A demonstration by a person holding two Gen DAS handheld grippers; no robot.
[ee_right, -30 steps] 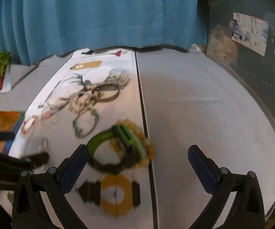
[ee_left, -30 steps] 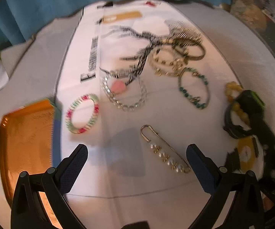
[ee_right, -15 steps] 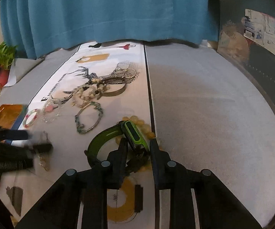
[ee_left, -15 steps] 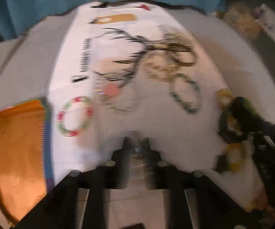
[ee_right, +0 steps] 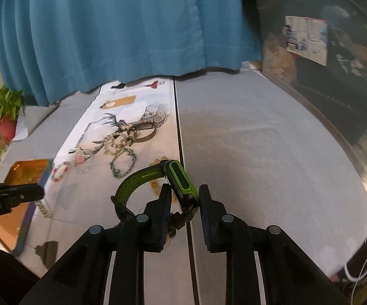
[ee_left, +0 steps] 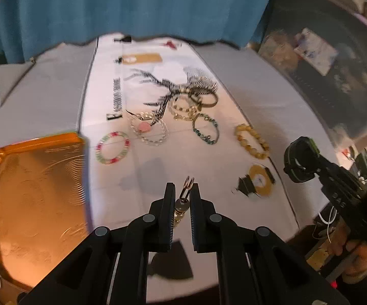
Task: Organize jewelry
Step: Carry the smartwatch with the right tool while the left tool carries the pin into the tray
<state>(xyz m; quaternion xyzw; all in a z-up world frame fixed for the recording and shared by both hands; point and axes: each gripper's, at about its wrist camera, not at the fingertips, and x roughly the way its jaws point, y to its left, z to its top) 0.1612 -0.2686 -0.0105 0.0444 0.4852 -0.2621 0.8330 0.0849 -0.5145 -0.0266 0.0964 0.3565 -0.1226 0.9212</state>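
My left gripper (ee_left: 182, 193) is shut on a gold pearl safety-pin brooch (ee_left: 185, 198) and holds it above the white printed cloth (ee_left: 173, 157). My right gripper (ee_right: 184, 195) is shut on a green and black fitness band (ee_right: 169, 181), lifted off the table; the band also shows at the right of the left wrist view (ee_left: 301, 159). An orange tray (ee_left: 36, 198) lies at the left. On the cloth lie a pink-green bead bracelet (ee_left: 112, 147), a clear bead bracelet with a pink heart (ee_left: 148, 130), a green bead bracelet (ee_left: 206, 131) and an amber bead bracelet (ee_left: 252, 141).
A tangle of gold bangles and a feather-like piece (ee_left: 191, 96) lies farther back on the cloth. A yellow and black watch-like piece (ee_left: 258, 183) lies near the right edge of the cloth. A blue curtain (ee_right: 122, 30) hangs behind the table; a potted plant (ee_right: 1, 117) stands at far left.
Both grippers were open a second ago. The left shut on the brooch and lifted it; the right shut on the fitness band and lifted it off the amber bracelet.
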